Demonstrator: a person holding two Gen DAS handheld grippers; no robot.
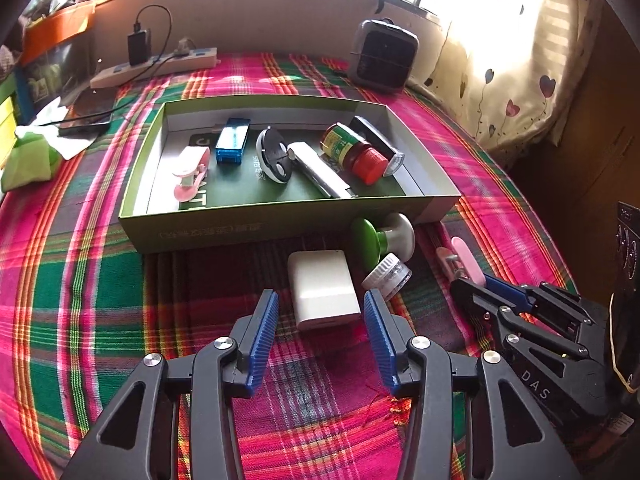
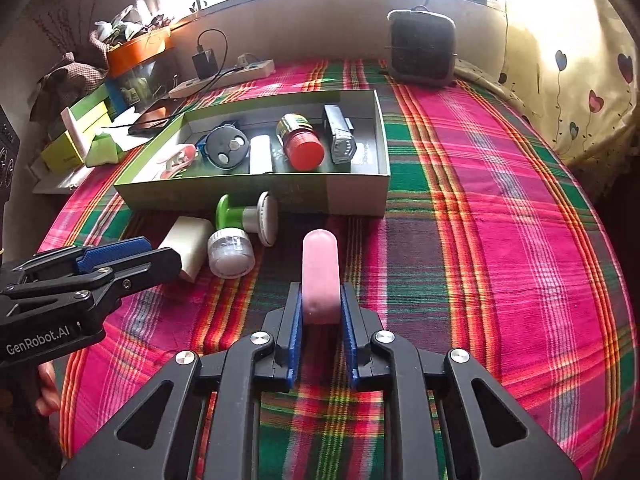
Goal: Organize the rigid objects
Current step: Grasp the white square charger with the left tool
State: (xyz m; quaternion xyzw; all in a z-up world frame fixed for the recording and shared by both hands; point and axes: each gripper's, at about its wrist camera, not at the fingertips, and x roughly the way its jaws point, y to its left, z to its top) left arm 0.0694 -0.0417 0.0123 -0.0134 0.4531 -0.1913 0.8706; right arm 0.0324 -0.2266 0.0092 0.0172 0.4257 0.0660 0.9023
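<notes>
1. Pink clip [image 2: 319, 276], frame centre, is clamped in my right tongs [image 2: 320, 312]; held only at its tail, it may swivel.
2. My left tongs [image 1: 320, 312] gape empty around the white charger [image 1: 322, 288], lower centre; closing may knock the jar [image 1: 387, 276].

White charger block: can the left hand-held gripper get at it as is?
Probably yes. The left hand-held gripper is open with the white charger block lying straight ahead between its fingers; nothing sits between them.

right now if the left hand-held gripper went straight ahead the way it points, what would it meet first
The white block. It lies on the cloth dead ahead of the open left hand-held gripper, its near end about level with the fingertips. Behind it stands the green box. Depth is hard to judge through the fisheye.
</notes>
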